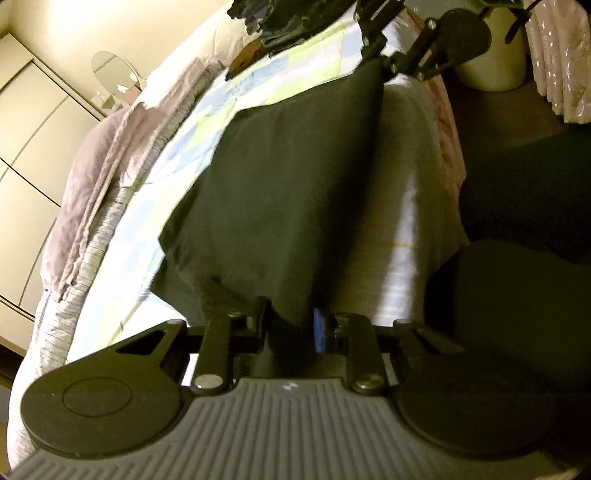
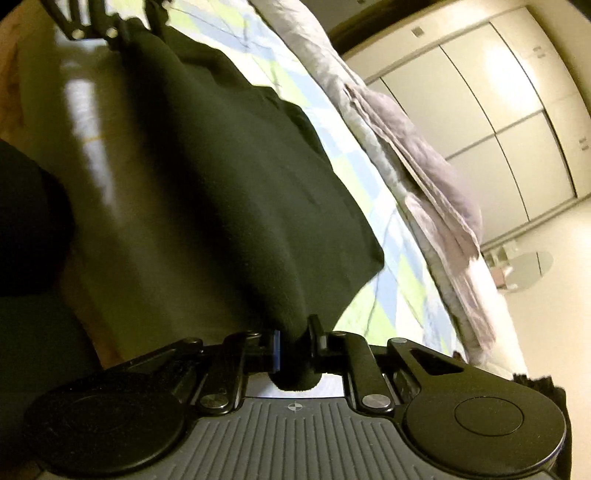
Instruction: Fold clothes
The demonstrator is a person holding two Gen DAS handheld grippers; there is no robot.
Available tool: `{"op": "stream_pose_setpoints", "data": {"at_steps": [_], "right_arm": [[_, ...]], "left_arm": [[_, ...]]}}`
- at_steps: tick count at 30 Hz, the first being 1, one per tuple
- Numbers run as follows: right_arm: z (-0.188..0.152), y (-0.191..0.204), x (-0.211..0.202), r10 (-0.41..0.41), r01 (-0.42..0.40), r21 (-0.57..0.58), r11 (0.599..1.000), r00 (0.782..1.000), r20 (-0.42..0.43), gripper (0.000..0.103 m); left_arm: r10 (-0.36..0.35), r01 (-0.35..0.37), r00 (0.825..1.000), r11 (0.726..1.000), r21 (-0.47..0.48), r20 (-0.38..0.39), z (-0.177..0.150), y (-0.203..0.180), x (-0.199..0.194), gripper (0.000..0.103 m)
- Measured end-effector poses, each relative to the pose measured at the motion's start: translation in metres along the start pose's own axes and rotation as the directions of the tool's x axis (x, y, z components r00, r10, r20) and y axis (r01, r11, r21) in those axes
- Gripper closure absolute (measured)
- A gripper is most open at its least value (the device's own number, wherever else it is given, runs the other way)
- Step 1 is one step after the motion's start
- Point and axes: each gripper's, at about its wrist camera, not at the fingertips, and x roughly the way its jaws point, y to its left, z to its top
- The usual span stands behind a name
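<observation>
Left wrist view: the left tongs are clamped on the near corner of the dark garment, cloth pinched between the blue pad and the opposite finger. Only this view shows a white pot and pink curtain beyond the garment's far end, where the right tongs grip its other corner.

Right wrist view: the right tongs are closed on a bunched fold of the garment; the left tongs show at its far end. Only this view shows the wardrobe doors fully.

The garment hangs stretched between both tongs, long axis running from one to the other, over the checked bedsheet of the bed. Both tongs point obliquely downward.
</observation>
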Motion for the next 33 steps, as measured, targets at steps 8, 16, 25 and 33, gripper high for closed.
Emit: {"op": "stream_pose_setpoints", "data": {"at_steps": [8,16,25,33], "right_arm": [[-0.006,-0.014,-0.008,0.045,-0.042,0.168,0.985,0.999,-0.01,0.084],[0.001,-0.043,-0.046,0.071,-0.103,0.476,0.873,0.994,0.085,0.06],[0.068,-0.041,-0.018,0.179,-0.285,0.572,0.769,0.955,0.236,0.061],[0.05,-0.037,0.012,0.229,-0.313,0.614,0.725,0.95,0.213,0.061]], "left_arm": [[-0.008,0.007,1.0,0.998,-0.056,-0.027,-0.019,0.002,-0.019,0.078],[-0.02,0.059,0.99,0.956,-0.286,0.136,-0.006,0.041,-0.04,0.078],[-0.035,0.042,0.999,0.934,-0.354,0.028,-0.005,0.08,0.045,0.085],[-0.03,0.044,0.999,0.896,-0.442,0.039,-0.028,0.089,0.055,0.08]]}}
